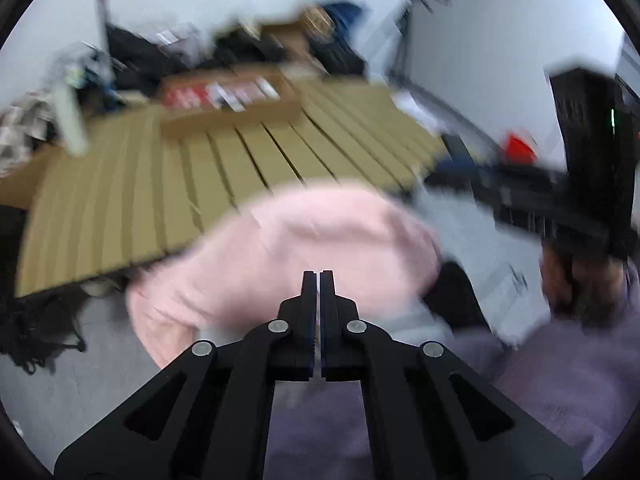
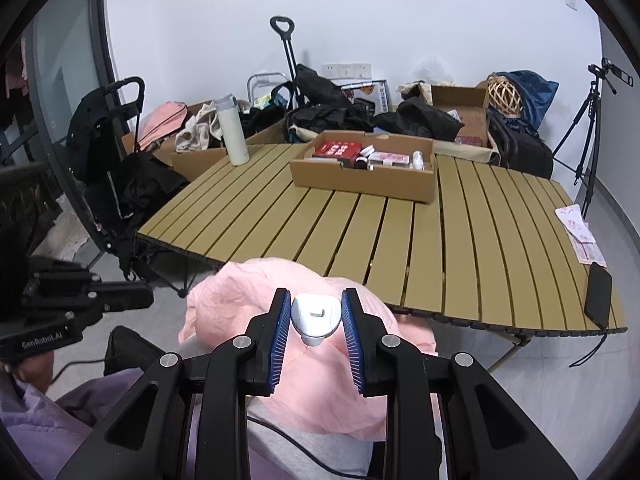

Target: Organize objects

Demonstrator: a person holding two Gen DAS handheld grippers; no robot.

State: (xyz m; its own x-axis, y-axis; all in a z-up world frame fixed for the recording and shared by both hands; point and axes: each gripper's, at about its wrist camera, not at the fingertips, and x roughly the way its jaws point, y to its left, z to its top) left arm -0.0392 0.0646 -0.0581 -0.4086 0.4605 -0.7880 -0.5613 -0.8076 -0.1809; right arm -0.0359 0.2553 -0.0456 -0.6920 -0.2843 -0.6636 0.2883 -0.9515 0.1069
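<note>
The small white plastic device with a rounded body and a short stub at its base (image 2: pixel 315 316) sits between the jaws of the right gripper (image 2: pixel 315 314), clamped on both sides by the blue ribbed pads (image 2: pixel 280 336), above a crumpled pink cloth (image 2: pixel 320 380) that lies in front of the slatted tan worktop (image 2: pixel 440 240). The right jaws stand at a moderate width, set by the device they hold. The left gripper (image 1: pixel 319 280) has its jaws closed to a thin slit; the left wrist view is motion-blurred, and nothing appears to be held between them. On the worktop stand an open brown cardboard box of small packages (image 2: pixel 362 178) and a cream insulated bottle (image 2: pixel 232 130), well apart from both grippers.
</note>
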